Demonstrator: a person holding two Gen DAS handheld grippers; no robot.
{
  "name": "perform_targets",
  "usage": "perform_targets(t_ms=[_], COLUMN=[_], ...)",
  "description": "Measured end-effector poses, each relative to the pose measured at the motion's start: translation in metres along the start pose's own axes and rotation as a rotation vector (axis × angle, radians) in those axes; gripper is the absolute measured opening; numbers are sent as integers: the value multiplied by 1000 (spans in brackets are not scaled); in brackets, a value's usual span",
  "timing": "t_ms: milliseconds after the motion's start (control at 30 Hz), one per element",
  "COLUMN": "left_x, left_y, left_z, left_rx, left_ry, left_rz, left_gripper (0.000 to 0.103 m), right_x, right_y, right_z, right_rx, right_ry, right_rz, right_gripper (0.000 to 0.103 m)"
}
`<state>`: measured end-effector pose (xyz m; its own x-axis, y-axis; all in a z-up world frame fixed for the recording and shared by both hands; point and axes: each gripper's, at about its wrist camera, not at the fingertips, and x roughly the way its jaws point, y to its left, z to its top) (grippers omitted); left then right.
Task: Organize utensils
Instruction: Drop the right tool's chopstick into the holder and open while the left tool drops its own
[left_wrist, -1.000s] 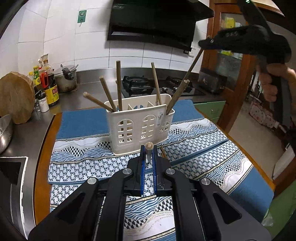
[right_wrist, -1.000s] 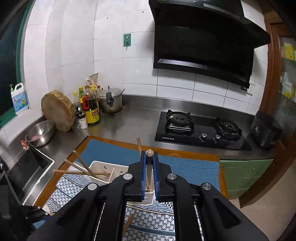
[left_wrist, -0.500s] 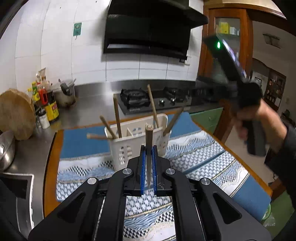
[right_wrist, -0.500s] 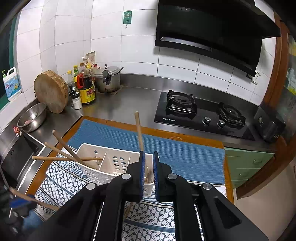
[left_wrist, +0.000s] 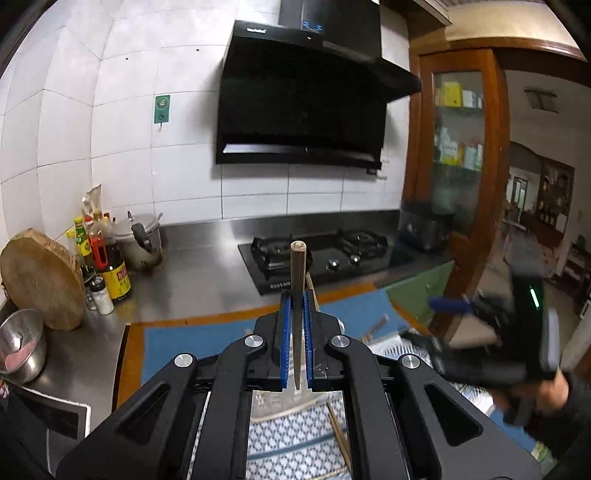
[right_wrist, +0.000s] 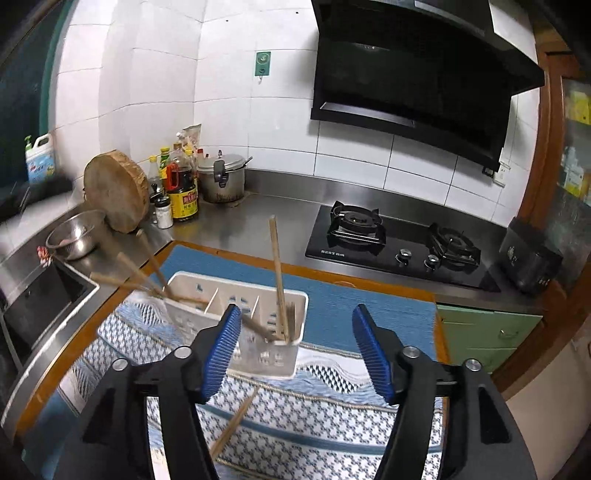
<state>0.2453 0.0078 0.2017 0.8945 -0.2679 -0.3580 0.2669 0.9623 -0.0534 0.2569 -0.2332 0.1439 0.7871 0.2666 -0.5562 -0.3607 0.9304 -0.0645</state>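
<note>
Covering the table (right_wrist: 44, 384), patterned blue cloth (right_wrist: 295, 417).

Caddy mouth: I see the white caddy (right_wrist: 236, 328) stuffed unevenly; chopsticks fan out of its left compartment (right_wrist: 147, 273) toward the near left, and one upright chopstick (right_wrist: 277, 273) stands in the right compartment, so my clearest drop looks like the middle slots.
Right gripper (right_wrist: 295, 354): my jaws are opening with nothing between them, just near of the caddy's right end.
Mat, near: a loose chopstick (right_wrist: 236, 421) lies on the patterned mat (right_wrist: 314, 413) under my right jaws.
Left side: sink edge (right_wrist: 55, 295), steel bowl (right_wrist: 74, 236) and round board (right_wrist: 114, 192) crowd it.
Far: bottles (right_wrist: 181, 188) and pot (right_wrist: 221, 177) block the far left; the hob (right_wrist: 399, 247) lies low.
Far right: black box (right_wrist: 528, 258) on the counter.
Left gripper (left_wrist: 295, 325): clamps a chopstick (left_wrist: 297, 266) upright; my other gripper (left_wrist: 491, 354) is blurred, near right of it.
</note>
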Motion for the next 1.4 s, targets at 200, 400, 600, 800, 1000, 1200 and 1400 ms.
perform_targets(t_ms=[200, 400, 600, 800, 1000, 1200, 1400], left_x=[23, 41, 60, 78, 84, 80, 57], left_y=[12, 29, 36, 33, 32, 31, 27], left_z=[15, 15, 7, -5, -12, -13, -13], left_rx=[-31, -101, -120, -100, -100, -94, -90], left_ry=[-6, -5, 18, 74, 99, 97, 72], left_rz=[52, 41, 63, 66, 73, 82, 85], left_gripper=[5, 5, 5, 5, 6, 8, 10], right_x=[-11, -6, 3, 6, 1, -2, -5], right_y=[-3, -2, 2, 9, 23, 36, 44], right_z=[-31, -60, -77, -89, -103, -123, -152], right_rx=[6, 15, 20, 29, 17, 22, 77], right_ry=[0, 34, 66, 81, 87, 105, 148], right_rz=[22, 45, 59, 95, 112, 126, 155], right_gripper=[71, 71, 71, 71, 71, 71, 71])
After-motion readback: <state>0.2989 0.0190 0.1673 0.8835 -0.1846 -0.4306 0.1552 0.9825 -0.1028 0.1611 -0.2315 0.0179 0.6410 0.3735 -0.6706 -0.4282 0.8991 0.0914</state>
